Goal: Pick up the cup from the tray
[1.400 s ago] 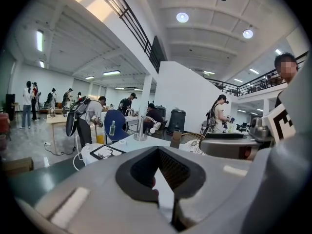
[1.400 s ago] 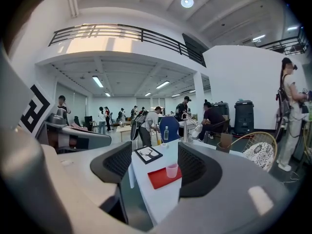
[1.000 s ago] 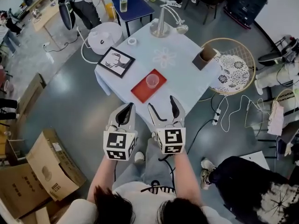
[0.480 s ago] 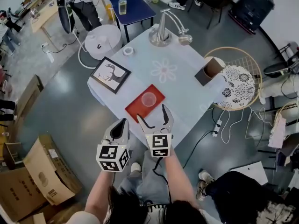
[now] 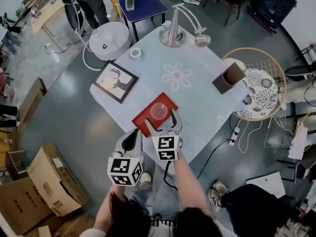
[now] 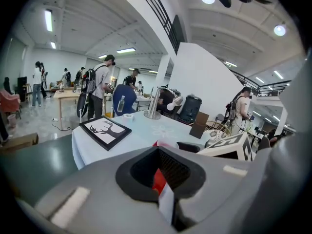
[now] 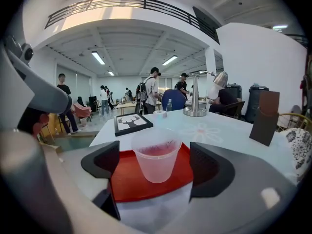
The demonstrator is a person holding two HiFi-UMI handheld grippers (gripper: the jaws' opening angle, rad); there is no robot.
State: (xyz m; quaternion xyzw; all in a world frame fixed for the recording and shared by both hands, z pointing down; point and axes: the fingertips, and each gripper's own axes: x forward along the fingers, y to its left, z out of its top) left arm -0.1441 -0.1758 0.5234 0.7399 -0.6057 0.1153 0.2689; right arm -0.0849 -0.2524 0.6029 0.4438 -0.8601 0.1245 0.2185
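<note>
A clear plastic cup (image 5: 158, 111) stands upright on a red tray (image 5: 143, 117) near the front edge of the light-blue table (image 5: 197, 100). My right gripper (image 5: 160, 118) is open, its jaws on either side of the cup and not touching it. The right gripper view shows the cup (image 7: 156, 160) centred between the two dark pads (image 7: 209, 167) over the tray (image 7: 129, 182). My left gripper (image 5: 133, 135) is shut and empty, held off the table's front edge to the left. In the left gripper view, its closed jaws fill the foreground, with a sliver of the tray (image 6: 158, 179) showing through.
On the table stand a framed deer picture (image 5: 115, 81), a tape roll (image 5: 135, 53), a metal lamp (image 5: 172, 31) and a brown box (image 5: 230, 80). A wicker chair (image 5: 256, 83) stands to the right. Cardboard boxes (image 5: 44, 181) lie on the floor at left. People stand in the background.
Both grippers have moved forward to the table's edge. The right gripper's open jaws now flank the cup. The left gripper stays shut.
</note>
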